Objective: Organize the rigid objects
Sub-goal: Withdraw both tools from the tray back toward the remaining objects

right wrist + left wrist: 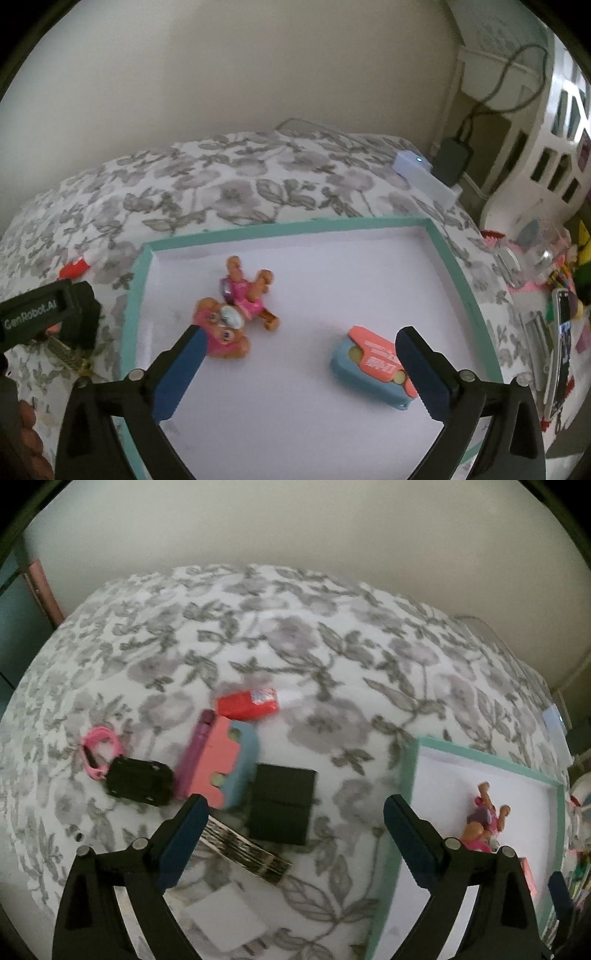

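Two pink-and-blue blocks: one (232, 760) on the bed ahead of the left tool, one (373, 365) in the tray just inside the right tool's right finger. One toy figure (236, 310) in the tray ahead of that tool. Ahead of the left tool: two black boxes (140, 781) (282, 803), one red packet (247, 703), one purple pen (195, 757), one pink cord (101, 747). One teal-rimmed tray (295, 225).

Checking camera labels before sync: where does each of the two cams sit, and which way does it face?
Left wrist: on the left gripper, facing down at loose items on the floral bedspread; own open fingers show.
Right wrist: on the right gripper, facing down into the teal-rimmed tray; own open fingers, plus the other gripper's body at left.
Shared: tray, toy figure, bedspread.
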Demonstrator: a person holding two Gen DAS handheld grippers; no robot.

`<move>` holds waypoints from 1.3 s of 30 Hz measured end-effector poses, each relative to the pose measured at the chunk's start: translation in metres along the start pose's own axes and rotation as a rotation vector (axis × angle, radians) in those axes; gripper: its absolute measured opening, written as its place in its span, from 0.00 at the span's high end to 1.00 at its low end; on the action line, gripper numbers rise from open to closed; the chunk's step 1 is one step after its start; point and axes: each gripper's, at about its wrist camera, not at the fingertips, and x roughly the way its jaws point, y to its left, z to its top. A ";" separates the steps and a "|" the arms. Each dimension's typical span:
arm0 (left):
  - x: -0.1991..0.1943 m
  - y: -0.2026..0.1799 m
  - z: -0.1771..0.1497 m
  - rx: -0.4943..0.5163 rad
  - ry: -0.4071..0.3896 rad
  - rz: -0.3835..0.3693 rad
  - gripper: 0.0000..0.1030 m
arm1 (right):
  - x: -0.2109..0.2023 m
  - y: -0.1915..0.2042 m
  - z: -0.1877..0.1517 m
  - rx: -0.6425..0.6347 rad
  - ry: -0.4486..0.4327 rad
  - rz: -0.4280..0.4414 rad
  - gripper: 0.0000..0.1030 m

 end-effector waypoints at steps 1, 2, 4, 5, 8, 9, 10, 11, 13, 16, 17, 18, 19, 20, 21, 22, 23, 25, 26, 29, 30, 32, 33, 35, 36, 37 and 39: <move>-0.003 0.004 0.001 -0.007 -0.012 0.006 0.07 | -0.002 0.003 0.000 -0.007 -0.003 0.007 0.00; -0.005 0.009 0.003 0.008 -0.017 0.029 0.07 | -0.005 0.008 0.001 -0.021 -0.010 0.018 0.00; -0.013 0.019 0.006 -0.004 -0.048 0.043 0.05 | -0.012 0.020 0.003 -0.051 -0.025 0.041 0.00; -0.017 0.024 0.008 -0.008 -0.064 0.054 0.00 | -0.016 0.026 0.003 -0.062 -0.034 0.052 0.00; -0.029 0.040 0.014 -0.017 -0.105 0.080 0.00 | -0.029 0.044 0.005 -0.088 -0.049 0.105 0.00; -0.033 0.047 0.016 -0.026 -0.110 0.081 0.00 | -0.031 0.048 0.004 -0.093 -0.052 0.117 0.00; -0.036 0.055 0.019 -0.036 -0.111 0.076 0.00 | -0.035 0.054 0.004 -0.098 -0.053 0.137 0.00; -0.041 0.062 0.021 -0.046 -0.110 0.070 0.00 | -0.038 0.060 0.004 -0.102 -0.051 0.159 0.00; -0.049 0.077 0.025 -0.062 -0.109 0.077 0.00 | -0.043 0.072 0.003 -0.112 -0.047 0.191 0.00; -0.062 0.099 0.033 -0.067 -0.124 0.114 0.00 | -0.048 0.085 0.000 -0.140 -0.044 0.209 0.00; -0.067 0.108 0.036 -0.067 -0.133 0.131 0.00 | -0.049 0.090 -0.001 -0.150 -0.041 0.216 0.00; -0.071 0.115 0.037 -0.070 -0.141 0.145 0.00 | -0.050 0.095 -0.002 -0.158 -0.038 0.223 0.00; -0.076 0.126 0.038 -0.076 -0.150 0.159 0.00 | -0.050 0.097 -0.003 -0.161 -0.034 0.228 0.00; -0.080 0.135 0.039 -0.088 -0.149 0.165 0.00 | -0.050 0.101 -0.005 -0.162 -0.025 0.236 0.00; -0.083 0.146 0.039 -0.099 -0.152 0.173 0.00 | -0.050 0.104 -0.006 -0.163 -0.018 0.243 0.00; -0.084 0.158 0.038 -0.115 -0.152 0.180 0.00 | -0.049 0.107 -0.007 -0.163 -0.009 0.253 0.00; -0.084 0.165 0.038 -0.125 -0.149 0.184 0.00 | -0.049 0.113 -0.009 -0.168 0.000 0.264 0.00; -0.081 0.184 0.034 -0.151 -0.134 0.192 0.00 | -0.048 0.121 -0.012 -0.194 0.006 0.266 0.00; -0.079 0.191 0.032 -0.161 -0.125 0.196 0.00 | -0.048 0.126 -0.014 -0.210 0.008 0.267 0.00; -0.071 0.211 0.023 -0.194 -0.095 0.204 0.00 | -0.045 0.140 -0.022 -0.245 0.030 0.290 0.00; -0.069 0.217 0.021 -0.201 -0.086 0.205 0.00 | -0.043 0.143 -0.025 -0.252 0.041 0.302 0.00; -0.064 0.227 0.016 -0.208 -0.074 0.207 0.00 | -0.038 0.152 -0.030 -0.265 0.073 0.334 0.00; -0.062 0.229 0.014 -0.206 -0.066 0.207 0.00 | -0.037 0.154 -0.032 -0.269 0.080 0.340 0.00; -0.057 0.235 0.009 -0.197 -0.045 0.211 0.00 | -0.033 0.160 -0.036 -0.280 0.098 0.353 0.00; -0.054 0.238 0.007 -0.193 -0.035 0.212 0.00 | -0.031 0.161 -0.038 -0.282 0.106 0.359 0.00; -0.052 0.240 0.004 -0.189 -0.022 0.209 0.00 | -0.030 0.163 -0.038 -0.283 0.113 0.364 0.00; -0.047 0.244 -0.002 -0.181 -0.004 0.196 0.00 | -0.025 0.166 -0.043 -0.289 0.142 0.384 0.00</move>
